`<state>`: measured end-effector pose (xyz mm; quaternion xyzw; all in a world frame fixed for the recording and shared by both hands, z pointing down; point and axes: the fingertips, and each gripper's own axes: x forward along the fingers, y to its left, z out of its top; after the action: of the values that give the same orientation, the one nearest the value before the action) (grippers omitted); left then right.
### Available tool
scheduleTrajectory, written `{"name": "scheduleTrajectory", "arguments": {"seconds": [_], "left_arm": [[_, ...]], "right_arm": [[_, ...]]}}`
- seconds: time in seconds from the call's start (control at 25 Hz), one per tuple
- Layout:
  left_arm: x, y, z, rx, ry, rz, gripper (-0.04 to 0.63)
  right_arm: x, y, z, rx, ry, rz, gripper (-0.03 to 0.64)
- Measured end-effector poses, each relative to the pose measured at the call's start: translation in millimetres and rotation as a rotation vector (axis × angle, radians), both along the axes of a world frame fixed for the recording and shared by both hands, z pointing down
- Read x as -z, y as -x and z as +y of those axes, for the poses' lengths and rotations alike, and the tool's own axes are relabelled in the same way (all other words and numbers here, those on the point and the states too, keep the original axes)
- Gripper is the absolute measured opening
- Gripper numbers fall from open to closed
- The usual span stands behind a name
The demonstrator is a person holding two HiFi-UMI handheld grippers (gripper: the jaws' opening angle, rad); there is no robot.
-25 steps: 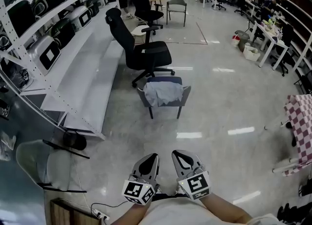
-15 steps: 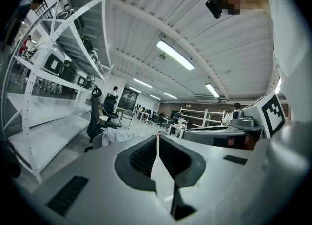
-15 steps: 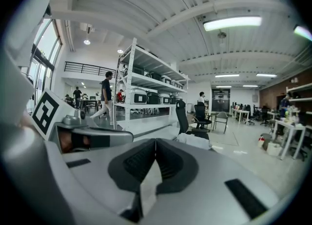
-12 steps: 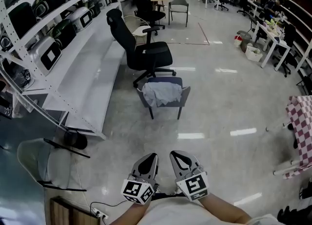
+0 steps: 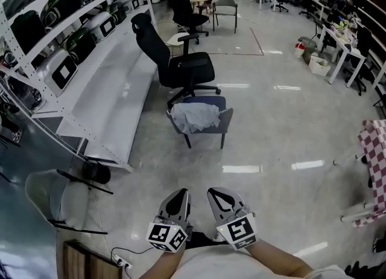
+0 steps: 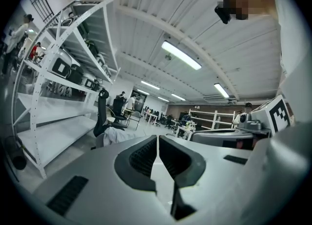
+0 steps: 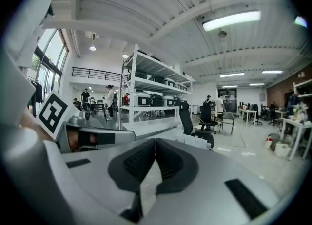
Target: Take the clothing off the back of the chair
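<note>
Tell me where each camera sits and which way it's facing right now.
Head view: on the person's head, looking steeply down at the left gripper, right gripper, forearms and the clothing on the grey chair.
Left gripper view: on the left gripper, facing along its shut jaws toward the grey chair; right gripper alongside.
Right gripper view: likewise, shut jaws, left gripper alongside.
Shared: all show the clothing.

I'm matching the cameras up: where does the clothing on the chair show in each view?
Head view: the clothing lies at centre, draped over a small chair.
Left gripper view: pale heap just above the jaws, to their left.
Right gripper view: pale heap just above the jaws, to their right.
Shared landmark: the black office chair right behind it.
</note>
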<state>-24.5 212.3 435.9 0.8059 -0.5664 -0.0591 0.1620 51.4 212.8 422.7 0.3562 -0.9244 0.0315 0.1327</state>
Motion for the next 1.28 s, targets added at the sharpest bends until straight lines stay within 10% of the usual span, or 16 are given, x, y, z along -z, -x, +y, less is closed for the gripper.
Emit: {"name": "scheduleTrajectory", "arguments": {"seconds": [1.28], "left_arm": [[-29, 61, -136, -0.111, 0.059, 0.068, 0.020]], "right_arm": [[-26, 75, -131, -0.047, 0.067, 0.044, 0.017]]}}
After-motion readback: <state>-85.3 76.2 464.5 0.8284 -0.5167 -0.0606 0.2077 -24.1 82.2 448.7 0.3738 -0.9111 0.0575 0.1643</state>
